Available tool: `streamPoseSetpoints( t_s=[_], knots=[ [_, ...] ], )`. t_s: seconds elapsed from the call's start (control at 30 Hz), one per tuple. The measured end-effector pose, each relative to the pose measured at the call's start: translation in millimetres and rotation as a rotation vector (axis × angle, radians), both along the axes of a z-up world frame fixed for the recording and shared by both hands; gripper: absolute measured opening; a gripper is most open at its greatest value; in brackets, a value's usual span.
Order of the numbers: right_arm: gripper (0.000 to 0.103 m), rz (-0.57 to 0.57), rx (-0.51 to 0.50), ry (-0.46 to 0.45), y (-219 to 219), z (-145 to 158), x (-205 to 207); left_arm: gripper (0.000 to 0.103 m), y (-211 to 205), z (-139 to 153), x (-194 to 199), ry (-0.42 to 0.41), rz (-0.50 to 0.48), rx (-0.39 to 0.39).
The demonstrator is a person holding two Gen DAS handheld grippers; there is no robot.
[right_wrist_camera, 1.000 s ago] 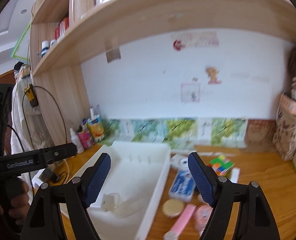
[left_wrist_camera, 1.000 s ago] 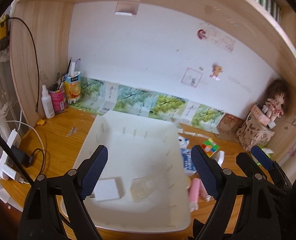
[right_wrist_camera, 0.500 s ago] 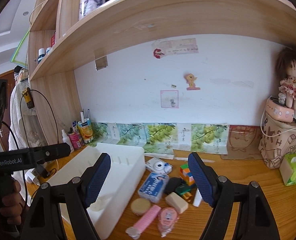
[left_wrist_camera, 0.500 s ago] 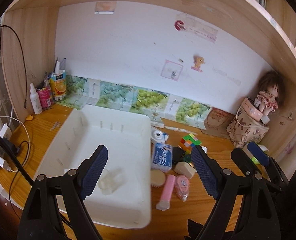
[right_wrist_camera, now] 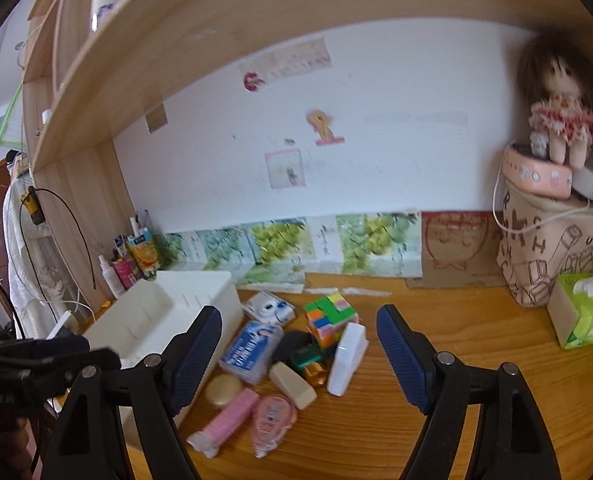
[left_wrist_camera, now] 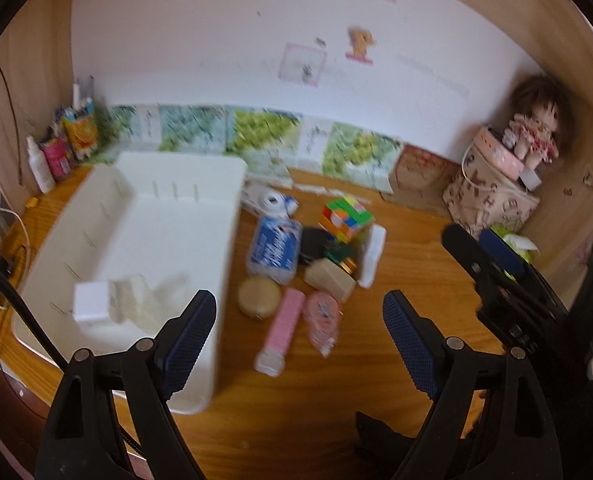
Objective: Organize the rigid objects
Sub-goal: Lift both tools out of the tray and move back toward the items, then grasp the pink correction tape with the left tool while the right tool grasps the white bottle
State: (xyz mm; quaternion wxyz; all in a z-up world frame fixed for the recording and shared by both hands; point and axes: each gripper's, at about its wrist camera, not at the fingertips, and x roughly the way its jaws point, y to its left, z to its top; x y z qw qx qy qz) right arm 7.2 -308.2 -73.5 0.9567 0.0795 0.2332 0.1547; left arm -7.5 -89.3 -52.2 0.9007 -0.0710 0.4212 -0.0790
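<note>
A white bin point(left_wrist_camera: 168, 240) stands on the desk's left; inside lie a white box point(left_wrist_camera: 91, 302) and a clear item point(left_wrist_camera: 144, 300). A pile of small objects lies to its right: a colourful cube point(left_wrist_camera: 346, 218) point(right_wrist_camera: 328, 316), a blue-white pack point(left_wrist_camera: 274, 248) point(right_wrist_camera: 250, 346), a round tan tin point(left_wrist_camera: 258, 298), a pink stick point(left_wrist_camera: 282, 328) point(right_wrist_camera: 226, 418), a pink tape dispenser point(right_wrist_camera: 272, 420), a beige block point(right_wrist_camera: 292, 386) and a white case point(right_wrist_camera: 348, 358). My left gripper point(left_wrist_camera: 300, 344) is open and empty above the pile's near edge. My right gripper point(right_wrist_camera: 298, 354) is open and empty over the pile.
A doll point(right_wrist_camera: 558, 112) sits on a patterned bag point(right_wrist_camera: 552, 248) at the back right, with a green tissue box point(right_wrist_camera: 584, 310) beside it. Bottles and a pen cup point(left_wrist_camera: 62, 152) stand at the back left. A wooden shelf point(right_wrist_camera: 216, 40) hangs overhead. Cables and chargers lie at the left edge.
Both grippers have swung right, from over the bin toward the pile of small objects. Both stay open and empty.
</note>
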Motion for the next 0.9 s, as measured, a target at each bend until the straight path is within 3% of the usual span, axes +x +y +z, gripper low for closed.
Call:
streamPoseSetpoints(
  t_s=[0.33,0.8,0.9],
  knots=[
    [0.081,-0.020,0.038,0.076,-28,-33,42,0.088,-42,-40,18,0.137,-0.058,-0.038],
    [0.081,-0.017,0.050,0.148,-32,-63,90,0.089,-38,-103,50,0.333,0.070,-0.201],
    [0.081,-0.008,0.050,0.177,-28,-70,98,0.089,-37,-113,56,0.379,0.091,-0.206]
  ],
)
